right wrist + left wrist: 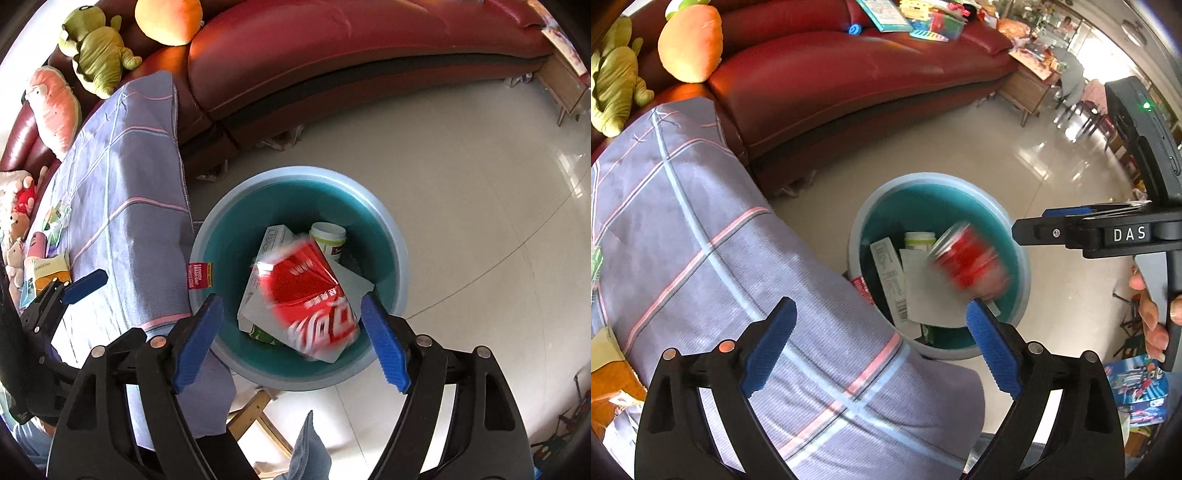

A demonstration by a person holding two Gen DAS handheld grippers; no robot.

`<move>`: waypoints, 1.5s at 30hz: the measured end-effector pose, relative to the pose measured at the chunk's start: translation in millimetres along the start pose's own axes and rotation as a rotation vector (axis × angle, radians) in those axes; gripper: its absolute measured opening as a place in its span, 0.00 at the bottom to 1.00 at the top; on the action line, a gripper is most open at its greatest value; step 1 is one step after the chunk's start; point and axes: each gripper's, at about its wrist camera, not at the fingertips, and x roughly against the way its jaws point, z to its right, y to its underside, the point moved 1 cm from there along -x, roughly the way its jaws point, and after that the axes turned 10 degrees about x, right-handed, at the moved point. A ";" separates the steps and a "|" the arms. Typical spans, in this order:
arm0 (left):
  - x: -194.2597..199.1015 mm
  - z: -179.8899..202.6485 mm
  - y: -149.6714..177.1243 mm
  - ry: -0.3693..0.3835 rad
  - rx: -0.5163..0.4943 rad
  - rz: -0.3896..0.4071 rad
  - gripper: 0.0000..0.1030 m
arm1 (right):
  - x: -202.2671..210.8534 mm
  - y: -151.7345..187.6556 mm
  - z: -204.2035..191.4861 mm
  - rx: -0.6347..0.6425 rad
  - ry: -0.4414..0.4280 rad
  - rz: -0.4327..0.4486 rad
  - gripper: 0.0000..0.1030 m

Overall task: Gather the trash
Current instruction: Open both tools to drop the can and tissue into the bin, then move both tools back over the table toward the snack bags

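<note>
A teal bin with a pale blue rim stands on the floor beside the cloth-covered table. A red cola can shows blurred over the bin's mouth, free of all pads. Under it lie white cartons and a white bottle with a green label. My left gripper is open above the table's edge and the bin's near rim. My right gripper is open straight above the bin, with a hand on its handle.
A purple plaid cloth covers the table, bearing a carton and wrappers. A red leather sofa with plush toys curves behind. A wooden side table stands far right, on pale tile floor.
</note>
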 end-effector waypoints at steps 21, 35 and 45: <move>47.5 -52.8 36.8 0.008 0.077 0.035 0.91 | 15.4 27.8 -58.3 0.036 0.065 0.013 0.88; 110.6 -140.7 83.1 -0.020 0.217 0.132 0.91 | -1.4 24.5 -164.2 0.132 0.005 -0.012 0.89; 159.6 -219.3 120.6 -0.077 0.353 0.204 0.91 | -9.7 12.4 -264.5 0.276 -0.018 -0.023 0.89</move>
